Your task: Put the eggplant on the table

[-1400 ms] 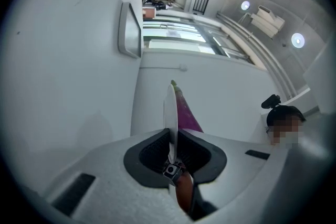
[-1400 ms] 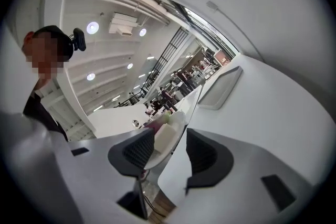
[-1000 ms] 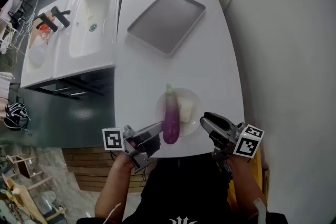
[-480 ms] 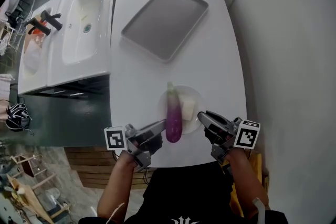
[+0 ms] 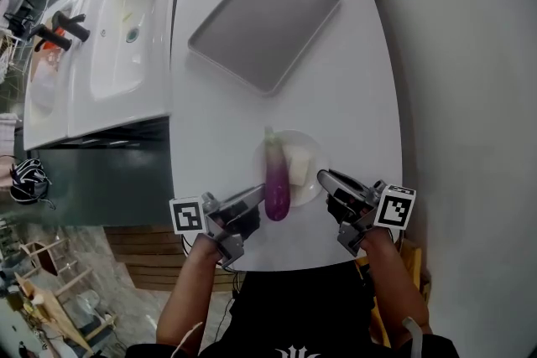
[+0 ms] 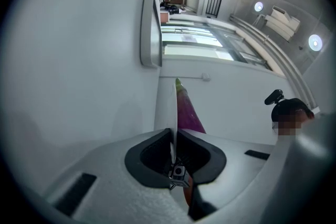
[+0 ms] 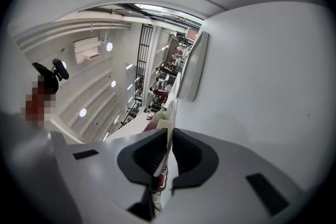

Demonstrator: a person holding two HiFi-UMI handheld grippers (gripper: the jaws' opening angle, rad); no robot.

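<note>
A purple eggplant [image 5: 275,180] with a green stem lies on a small white plate [image 5: 309,142] near the front edge of the white table [image 5: 352,96]. A pale block [image 5: 298,168] lies beside it on the plate. My left gripper [image 5: 256,199] is shut on the plate's left rim, and the thin rim [image 6: 174,107] runs between its jaws [image 6: 173,136], with the eggplant [image 6: 186,110] just beyond. My right gripper [image 5: 325,178] has just been closing and its jaws [image 7: 169,139] now pinch the plate's right rim [image 7: 169,131].
A grey baking tray [image 5: 264,21] lies empty at the far middle of the table. A white double sink [image 5: 126,21] with a black tap stands to the left. A wall runs along the right side. The floor drops off below the table's front edge.
Both grippers have come in against the plate's two sides. The right jaws, wide apart a second ago, have closed on the rim. The plate and eggplant have stayed in place.
</note>
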